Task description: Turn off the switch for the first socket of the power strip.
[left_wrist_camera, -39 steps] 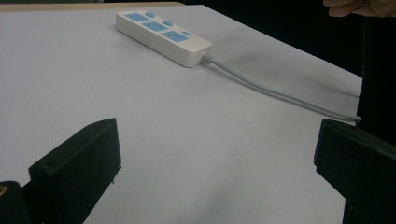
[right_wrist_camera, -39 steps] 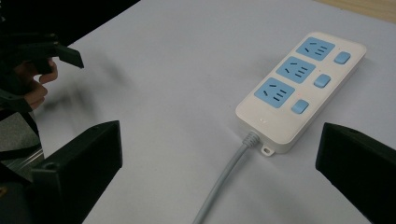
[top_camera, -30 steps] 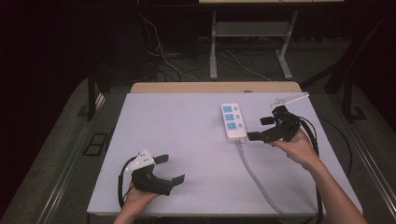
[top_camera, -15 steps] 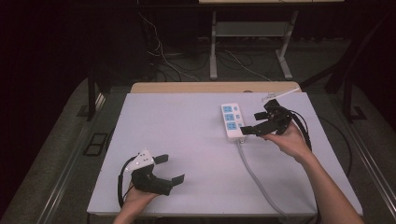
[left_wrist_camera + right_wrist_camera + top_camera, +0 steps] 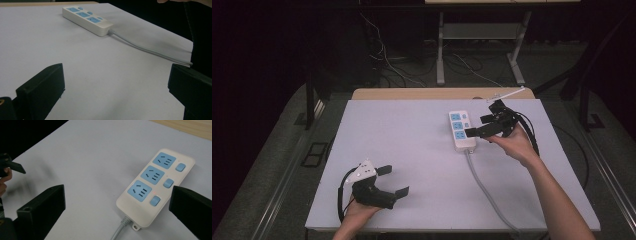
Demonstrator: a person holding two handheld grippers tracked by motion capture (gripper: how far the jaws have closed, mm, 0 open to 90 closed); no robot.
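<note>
A white power strip (image 5: 460,130) with three blue sockets and three blue switches lies at the back right of the white table (image 5: 412,140). Its grey cable (image 5: 487,190) runs to the front edge. My right gripper (image 5: 478,125) hovers open just right of the strip, its jaws reaching over the strip's near end. In the right gripper view the power strip (image 5: 155,187) lies between the spread jaws, a small red light lit beside its nearest socket. My left gripper (image 5: 393,181) rests open at the front left, with nothing between its jaws. From it the power strip (image 5: 86,17) looks far off.
A thin white rod (image 5: 507,93) lies at the table's back right corner. A beige board edge (image 5: 412,93) runs along the back. Beyond it stand metal table legs (image 5: 440,50) and loose floor cables (image 5: 382,55). In the right gripper view, the left gripper (image 5: 12,166) appears at the left.
My right gripper has moved left and a little away from the person, closer to the power strip. The left gripper has stayed put.
</note>
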